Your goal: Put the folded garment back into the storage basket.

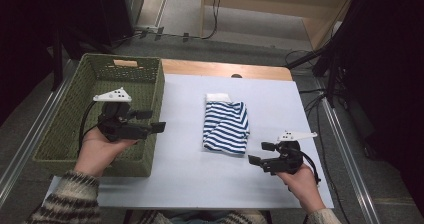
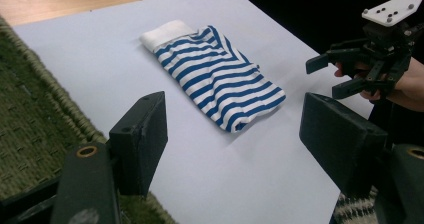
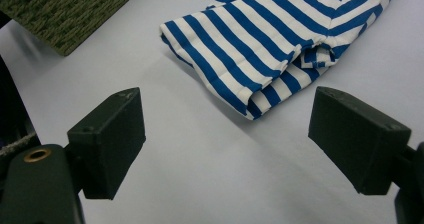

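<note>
Garment [image 1: 226,126] right of basket [image 1: 65,134]

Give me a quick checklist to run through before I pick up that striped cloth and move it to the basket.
1. Left claw open: ok, jaws wide apart and holding nothing.
2. Right claw open: ok, jaws apart and holding nothing.
3. Striped cloth folded and flat on the white sheet: ok.
4. Claws touching the cloth: not ok, both are apart from it, the right one nearer.
5. Path to the cloth free: ok, bare sheet lies between each claw and it.
6. Basket ready to receive: ok, it looks empty, with the left claw above its right wall.
</note>
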### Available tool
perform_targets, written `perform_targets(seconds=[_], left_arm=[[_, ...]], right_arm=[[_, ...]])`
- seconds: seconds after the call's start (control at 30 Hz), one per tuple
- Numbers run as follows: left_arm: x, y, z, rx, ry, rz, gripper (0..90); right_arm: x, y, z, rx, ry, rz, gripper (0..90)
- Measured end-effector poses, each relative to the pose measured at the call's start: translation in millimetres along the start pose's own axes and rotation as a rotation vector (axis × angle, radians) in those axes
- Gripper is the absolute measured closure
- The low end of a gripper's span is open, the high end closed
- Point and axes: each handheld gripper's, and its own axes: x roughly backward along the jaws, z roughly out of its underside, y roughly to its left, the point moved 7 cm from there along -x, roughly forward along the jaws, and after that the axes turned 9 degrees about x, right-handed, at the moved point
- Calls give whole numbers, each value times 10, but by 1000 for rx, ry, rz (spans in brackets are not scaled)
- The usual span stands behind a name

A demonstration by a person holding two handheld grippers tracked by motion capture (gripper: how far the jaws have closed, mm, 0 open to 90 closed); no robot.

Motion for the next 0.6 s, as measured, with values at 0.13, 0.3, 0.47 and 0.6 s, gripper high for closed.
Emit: perform_targets(seconds=[0.13, 0.3, 0.47, 0.6], left_arm=[[-54, -32, -35, 0, 9, 11, 262], [-152, -105, -108, -10, 13, 45, 249], [-254, -143, -126, -29, 31, 54, 242], [-313, -162, -140, -27, 38, 59, 240]], right_arm=[[4, -4, -3, -2, -4, -2, 131], [4, -6, -7, 1, -5, -2, 131], [-4, -12, 1, 1, 3, -2, 131], [-4, -12, -2, 1, 2, -2, 131]])
